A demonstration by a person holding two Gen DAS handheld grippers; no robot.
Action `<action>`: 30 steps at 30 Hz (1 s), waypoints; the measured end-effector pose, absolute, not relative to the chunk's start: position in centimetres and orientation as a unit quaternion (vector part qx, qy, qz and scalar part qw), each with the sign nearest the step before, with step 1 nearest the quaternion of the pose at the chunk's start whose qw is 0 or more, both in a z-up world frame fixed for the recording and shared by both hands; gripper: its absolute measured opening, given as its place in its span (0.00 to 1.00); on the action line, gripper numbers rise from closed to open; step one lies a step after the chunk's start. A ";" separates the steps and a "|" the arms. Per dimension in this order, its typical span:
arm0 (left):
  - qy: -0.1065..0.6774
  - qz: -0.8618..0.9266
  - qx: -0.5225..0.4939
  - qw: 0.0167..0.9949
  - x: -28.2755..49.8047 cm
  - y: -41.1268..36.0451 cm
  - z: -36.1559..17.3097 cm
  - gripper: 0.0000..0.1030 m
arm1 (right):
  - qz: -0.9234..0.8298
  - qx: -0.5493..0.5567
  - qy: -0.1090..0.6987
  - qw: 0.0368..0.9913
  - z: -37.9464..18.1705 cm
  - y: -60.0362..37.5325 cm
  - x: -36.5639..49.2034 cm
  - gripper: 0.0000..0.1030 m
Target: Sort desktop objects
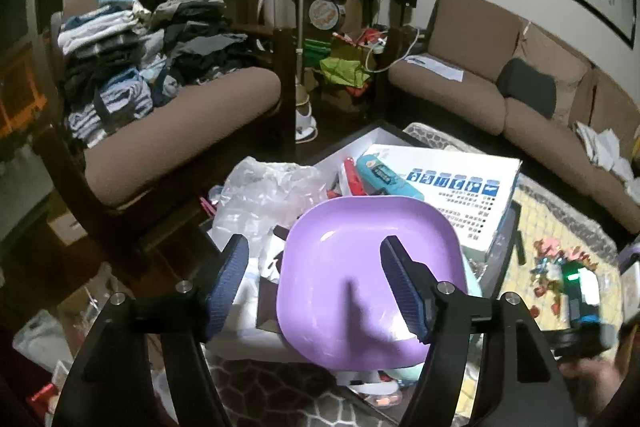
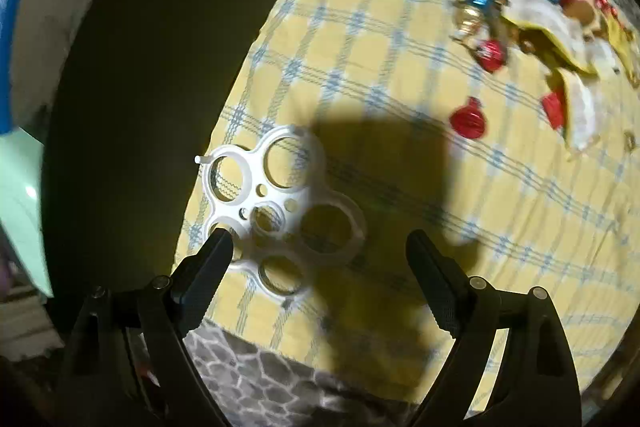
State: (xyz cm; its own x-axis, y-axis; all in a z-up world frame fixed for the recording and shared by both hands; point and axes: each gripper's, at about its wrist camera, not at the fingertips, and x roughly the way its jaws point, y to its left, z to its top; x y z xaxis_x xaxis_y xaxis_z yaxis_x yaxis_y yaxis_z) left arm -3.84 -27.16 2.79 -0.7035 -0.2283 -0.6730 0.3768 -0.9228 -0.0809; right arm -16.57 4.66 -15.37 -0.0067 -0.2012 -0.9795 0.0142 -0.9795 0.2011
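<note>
The white ring holder (image 2: 280,211), a flat plastic plate pierced with round holes, lay on the yellow checked cloth (image 2: 400,99) close to the cloth's left edge, where a dark surface (image 2: 140,87) began. To its left in the other view, the left gripper (image 1: 314,281) stood released, its blue pads (image 1: 230,279) spread on either side of a purple plate (image 1: 372,267) and pressing on nothing; the plate rested atop a heap with crumpled clear plastic (image 1: 268,191) and a white printed box (image 1: 460,187) behind it. The right gripper (image 2: 320,247) pointed steeply down over the ring holder with its jaws wide apart and nothing held. Its left fingertip (image 2: 218,241) overlapped the holder's near-left lobe, though whether it touched could not be told; the right finger hung well clear over bare cloth. Further right lay a red ornament (image 2: 468,119), and beyond it a blurred scatter of coloured baubles and wrappers (image 2: 540,11).

The step in hand seemed to be picking up the ring holder. Being thin and flat on soft cloth, it would likely suit a grip across one lobe or rim, with one finger dropped through a hole. Shifting the gripper rightward to centre it first seemed wise, as closing from there risked merely pushing the piece sideways.
</note>
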 end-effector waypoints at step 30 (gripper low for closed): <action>0.107 -0.914 0.356 0.164 -3.8 -27.5 2.7 0.70 | -0.714 0.688 0.087 0.094 -15.2 2.4 -15.9 0.80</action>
